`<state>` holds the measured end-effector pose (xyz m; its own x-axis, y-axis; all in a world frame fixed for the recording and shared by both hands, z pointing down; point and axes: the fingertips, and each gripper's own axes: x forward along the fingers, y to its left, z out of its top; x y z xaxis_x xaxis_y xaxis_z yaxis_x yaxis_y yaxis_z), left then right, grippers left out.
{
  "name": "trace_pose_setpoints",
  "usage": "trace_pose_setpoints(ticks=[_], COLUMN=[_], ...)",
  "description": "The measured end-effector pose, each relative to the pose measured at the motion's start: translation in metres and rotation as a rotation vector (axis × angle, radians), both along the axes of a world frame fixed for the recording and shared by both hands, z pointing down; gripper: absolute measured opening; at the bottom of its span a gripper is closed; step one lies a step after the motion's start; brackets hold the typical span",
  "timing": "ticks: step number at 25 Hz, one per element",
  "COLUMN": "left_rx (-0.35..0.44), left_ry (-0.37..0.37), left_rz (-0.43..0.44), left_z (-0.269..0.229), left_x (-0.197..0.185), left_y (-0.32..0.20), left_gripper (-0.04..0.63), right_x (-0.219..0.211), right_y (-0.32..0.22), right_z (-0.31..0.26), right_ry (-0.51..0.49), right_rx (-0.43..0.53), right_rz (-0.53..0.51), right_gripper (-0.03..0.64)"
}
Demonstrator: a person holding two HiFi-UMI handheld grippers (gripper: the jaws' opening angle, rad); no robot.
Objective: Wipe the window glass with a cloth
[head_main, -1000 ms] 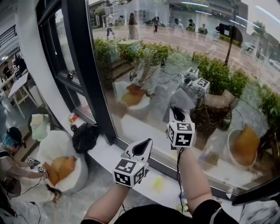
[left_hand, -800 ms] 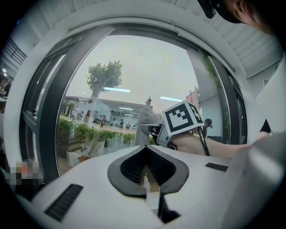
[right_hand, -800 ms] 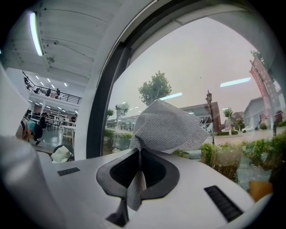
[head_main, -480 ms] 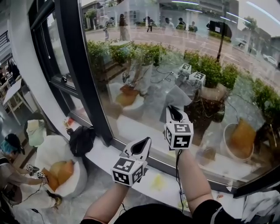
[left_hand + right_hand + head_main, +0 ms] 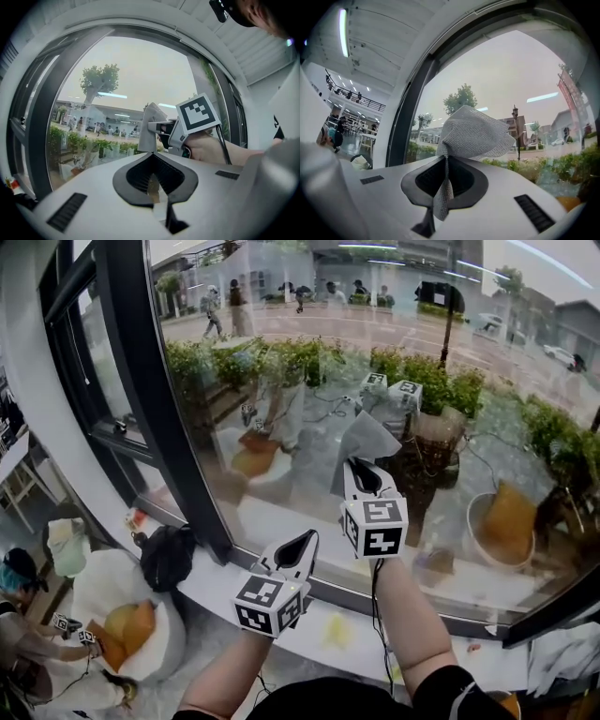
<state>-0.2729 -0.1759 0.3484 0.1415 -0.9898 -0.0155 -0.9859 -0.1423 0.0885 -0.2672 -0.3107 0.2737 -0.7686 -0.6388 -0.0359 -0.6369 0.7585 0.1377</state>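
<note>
Two grippers are raised before the window glass (image 5: 469,418). Right gripper (image 5: 362,478): jaws clamped on a grey mesh cloth (image 5: 473,133), which fans out above them, close to the pane. Left gripper (image 5: 298,555): jaws closed together, empty, positioned lower, near the white sill (image 5: 328,629).
</note>
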Motion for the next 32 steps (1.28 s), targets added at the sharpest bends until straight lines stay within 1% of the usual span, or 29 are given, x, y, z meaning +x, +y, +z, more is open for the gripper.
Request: trace_pose_setpoints(ticks=[5, 11, 17, 25, 32], left_rx=[0.007, 0.017, 0.010, 0.008, 0.002], left_ry=[-0.016, -0.028, -0.023, -0.003, 0.010], left_rz=[0.031, 0.092, 0.145, 0.155, 0.155], left_z=[-0.012, -0.022, -0.018, -0.012, -0.014], left_x=[0.003, 0.030, 0.047, 0.061, 0.062], left_y=[-0.003, -0.016, -0.035, -0.064, -0.084], left_gripper=[0.006, 0.006, 0.006, 0.006, 0.006], right_x=[0.005, 0.031, 0.034, 0.020, 0.018], right_y=[0.002, -0.005, -0.020, -0.041, -0.063], right_z=[-0.021, -0.035, -0.033, -0.051, -0.054], right_ry=[-0.016, -0.034, -0.013, 0.032, 0.050], right_rx=[0.015, 0.023, 0.010, 0.055, 0.045], right_rz=[0.015, 0.063, 0.083, 0.063, 0.070], right_gripper=[0.032, 0.032, 0.032, 0.032, 0.032])
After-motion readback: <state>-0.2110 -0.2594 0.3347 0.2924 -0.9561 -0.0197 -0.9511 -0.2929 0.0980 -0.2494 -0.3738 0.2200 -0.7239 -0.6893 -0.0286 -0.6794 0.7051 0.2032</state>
